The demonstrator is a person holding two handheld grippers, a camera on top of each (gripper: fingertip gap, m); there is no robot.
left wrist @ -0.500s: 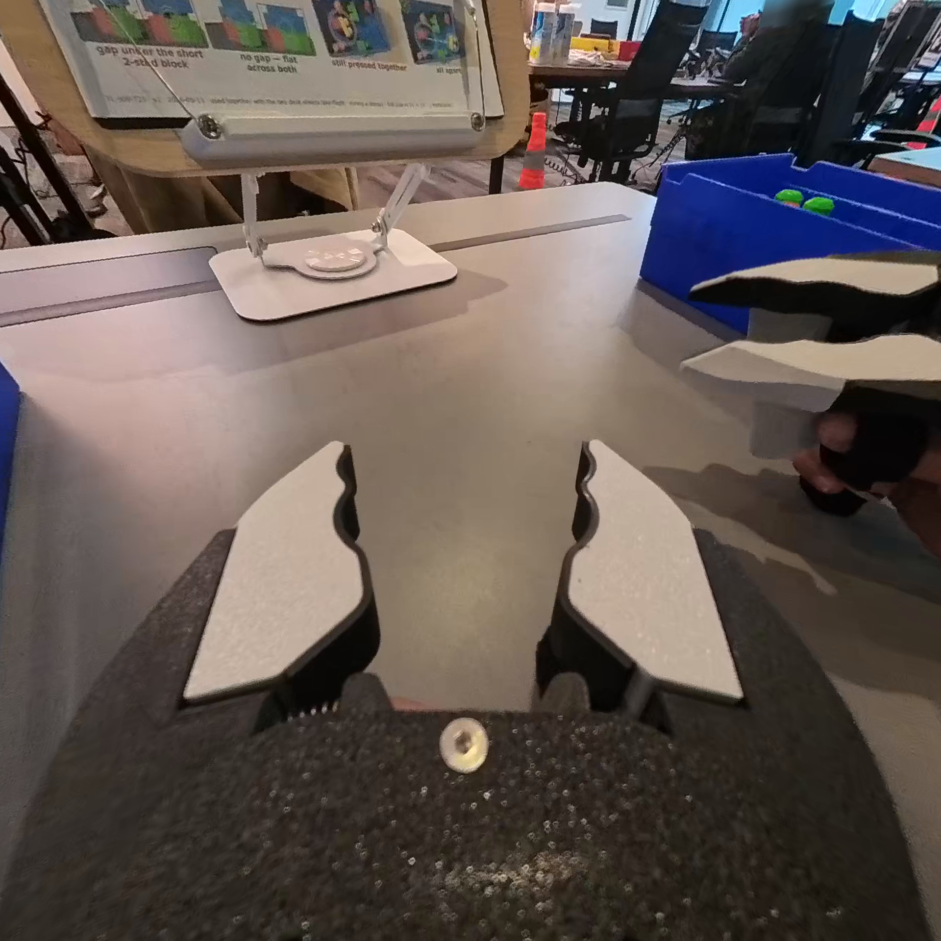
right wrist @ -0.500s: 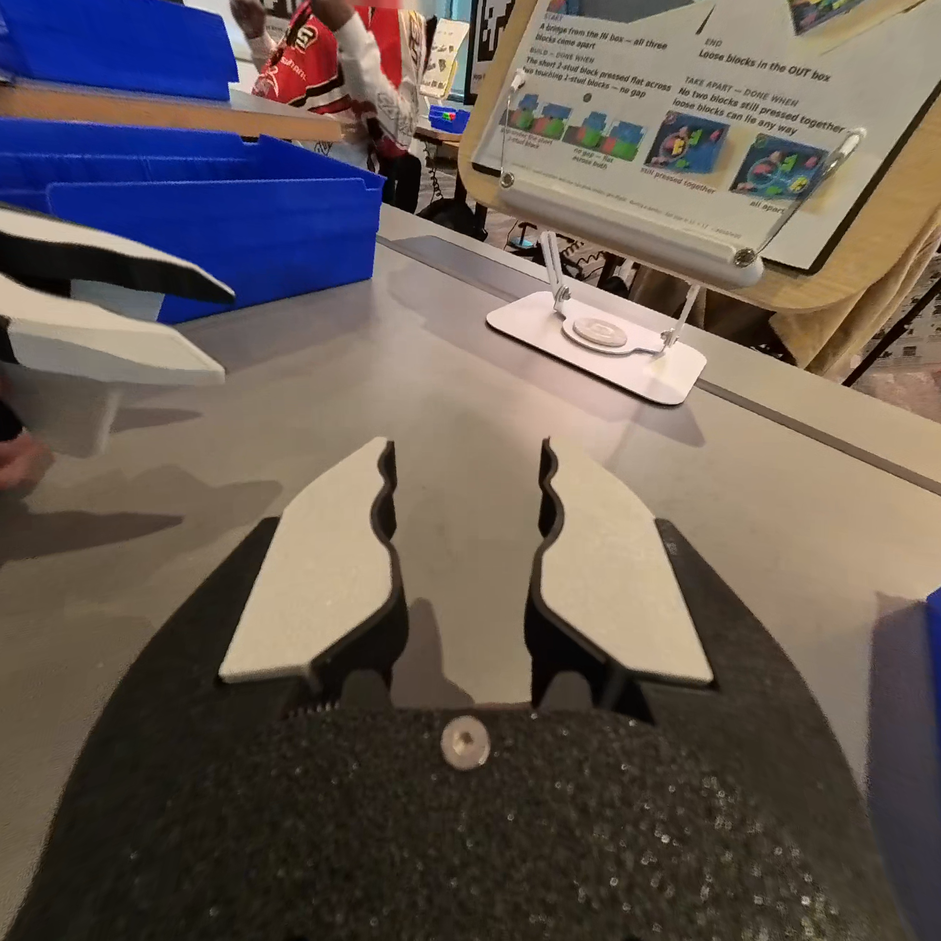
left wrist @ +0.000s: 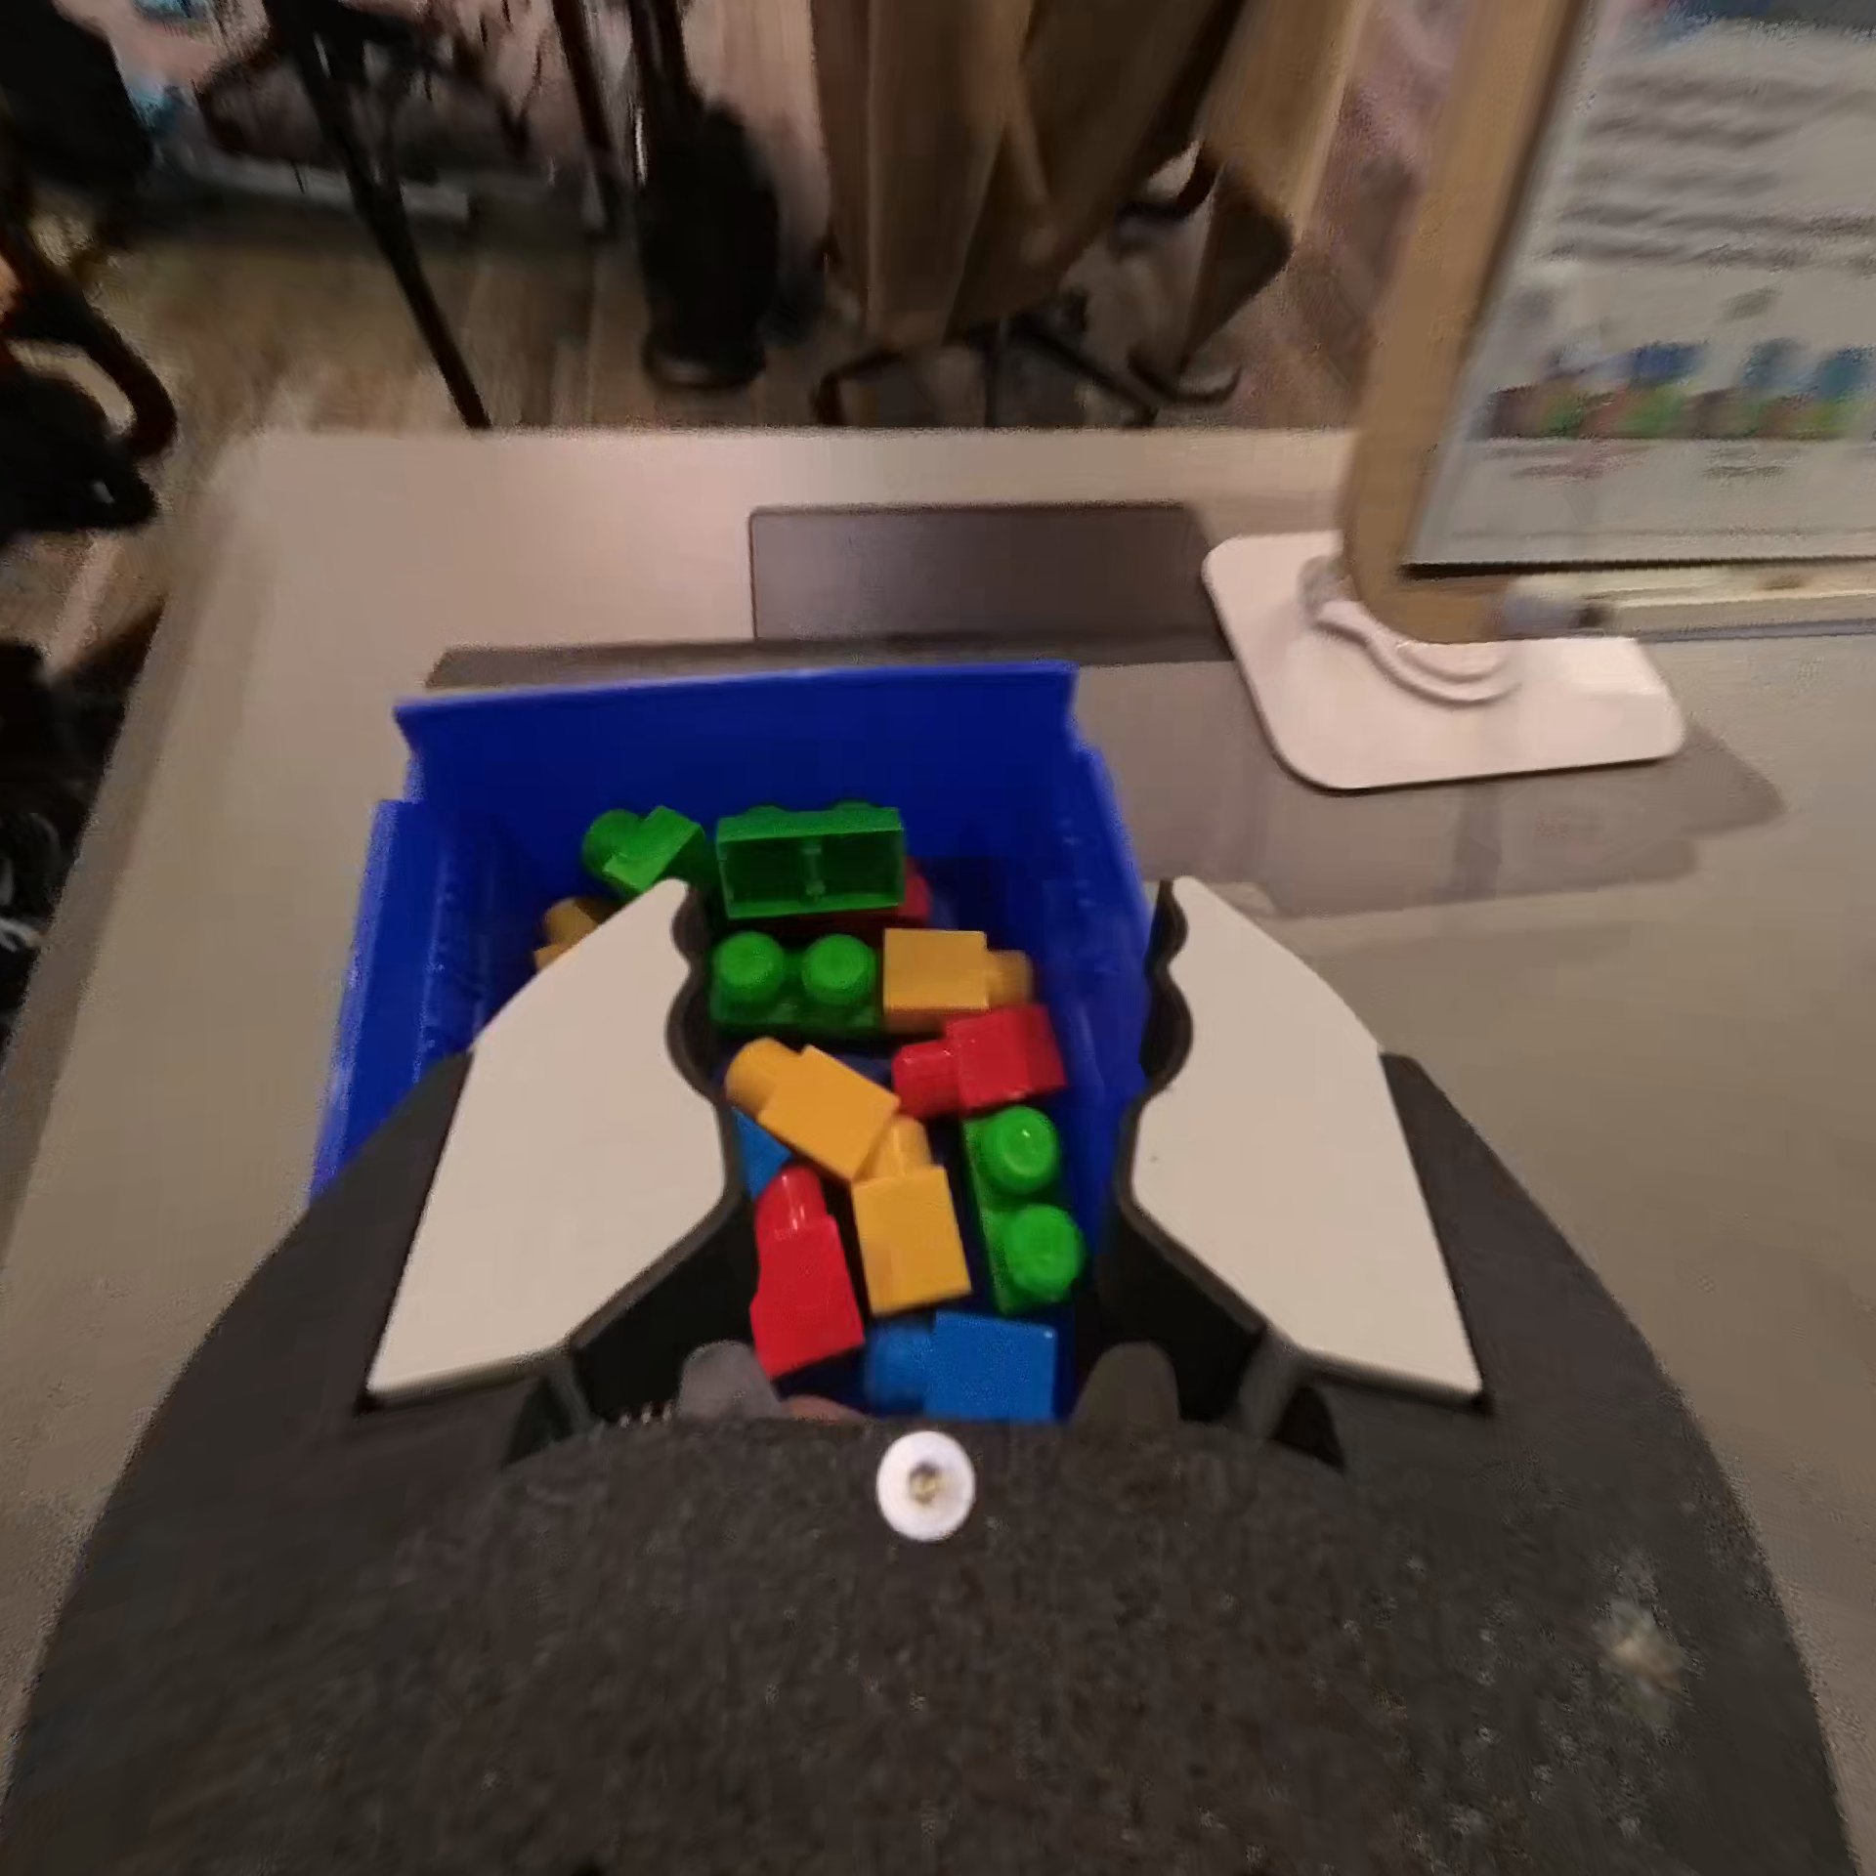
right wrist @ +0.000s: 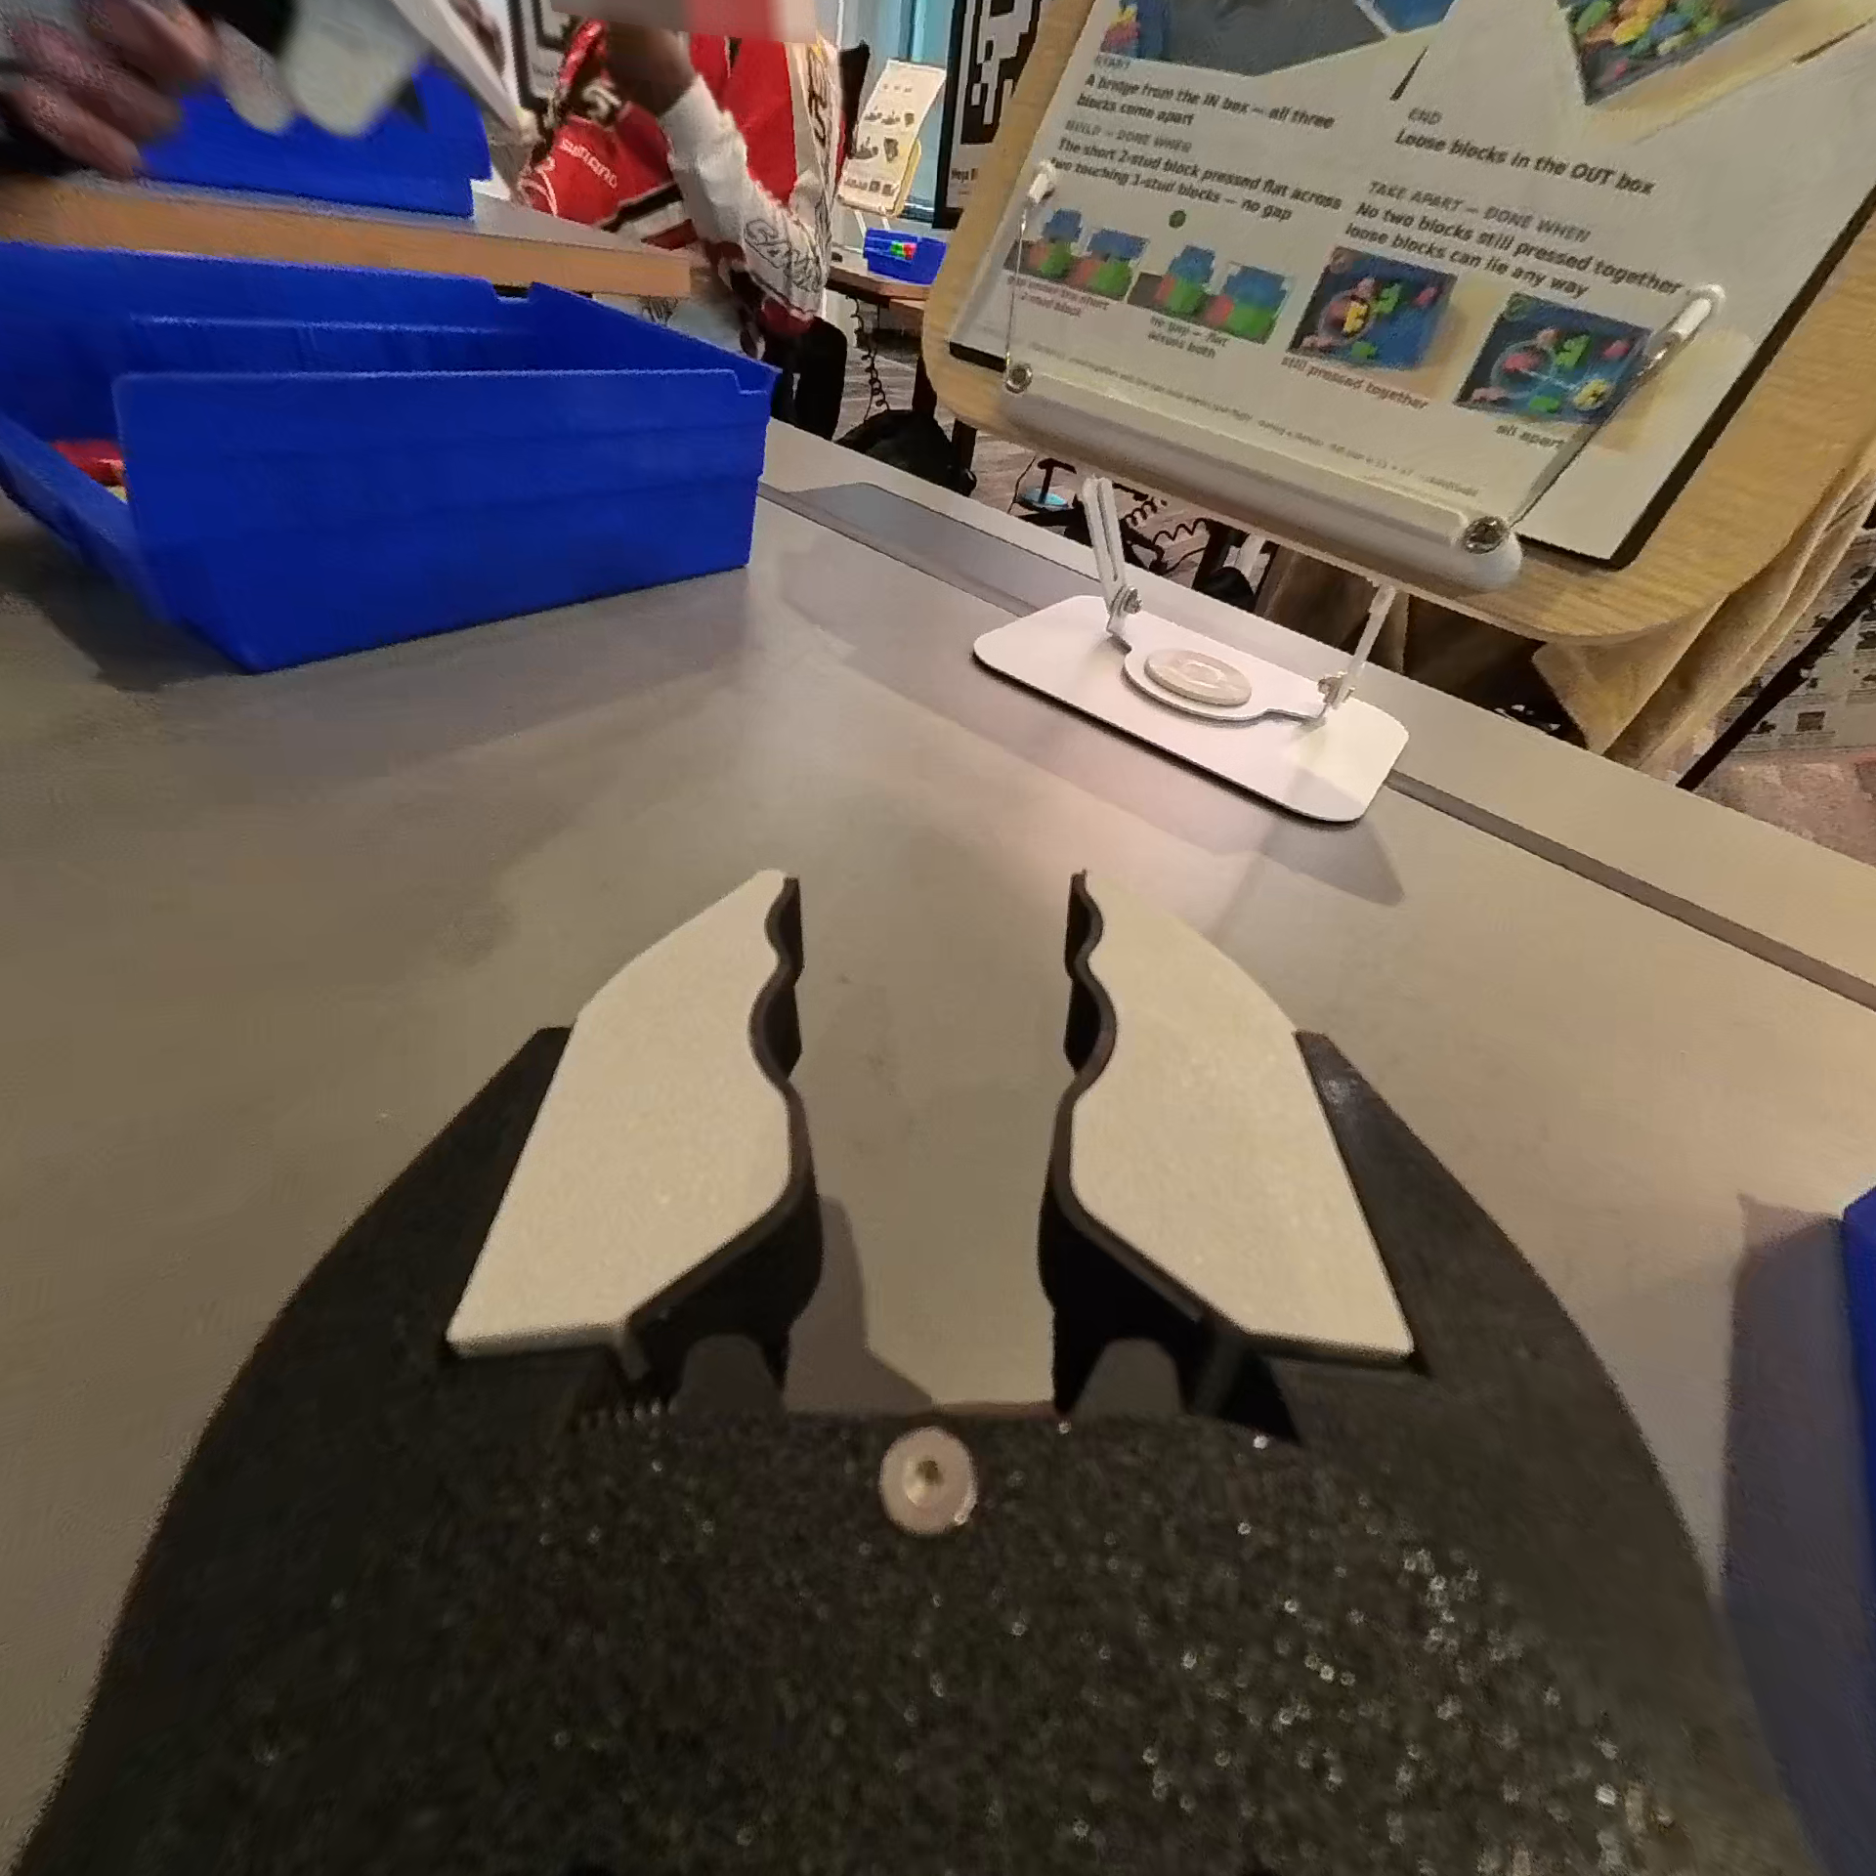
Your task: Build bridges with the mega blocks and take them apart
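**Left tool over the block bin; right tool idle on the worktop**

Worktop (right wrist: 508, 812): grey, matte. It carries everything listed here. Its middle lies bare, likely kept free as the building ground.

Bin (left wrist: 731, 741): blue, open-topped, near the worktop's far left corner in the left wrist view. It holds the task's loose blocks. The same bin shows at the left edge of the right wrist view, side wall toward the camera. Its walls hem in any sideways approach.

Card stand (right wrist: 1198, 690): white base plate near the far edge, propping an instruction sheet on a wooden board, apparently for reference while working. It sits well apart from the bin.

Left tool (left wrist: 919, 914): jaws wide, holding nothing, poised above the bin. One finger overlaps the left part of the heap, the other overlaps the right wall. Judged to be picking out a first block.

Right tool (right wrist: 929, 893): jaws moderately apart, empty, low over the bare worktop. Probably waiting its turn.

Blocks (left wrist: 893, 1117): green, yellow, red and blue, heaped at all angles, none seen joined. A green two-stud block (left wrist: 794, 983) lies stud-up just beyond the left tool's tips, touching a yellow block (left wrist: 939, 977). Crowded neighbours could hinder a clean grip.

A second blue bin edge (right wrist: 1858, 1421) shows at the right of the worktop. People and chairs beyond are blurred.
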